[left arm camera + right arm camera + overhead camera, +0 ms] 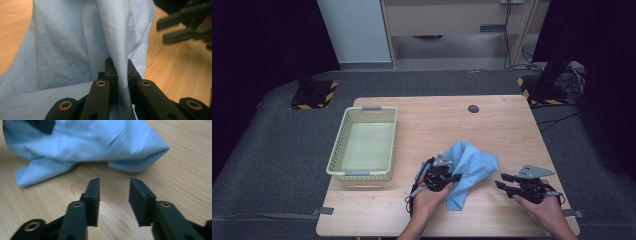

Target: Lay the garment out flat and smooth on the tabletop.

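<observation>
A light blue cloth (469, 167) lies crumpled on the wooden table (492, 120), right of its middle. My left gripper (455, 177) is at the cloth's left edge, shut on a pinched fold of the cloth (121, 67) that rises between its jaws. My right gripper (503, 181) hovers just right of the cloth, above bare wood. Its jaws stand apart with nothing between them (113, 187), and the cloth (100, 142) lies a little ahead of them. The right gripper also appears blurred in the left gripper view (172, 30).
A pale green plastic basket (341, 150) sits on the table's left side with nothing in it. A small dark round disc (473, 108) is set in the tabletop near the far edge. Black stands with yellow-striped bases (314, 95) are on the floor beyond.
</observation>
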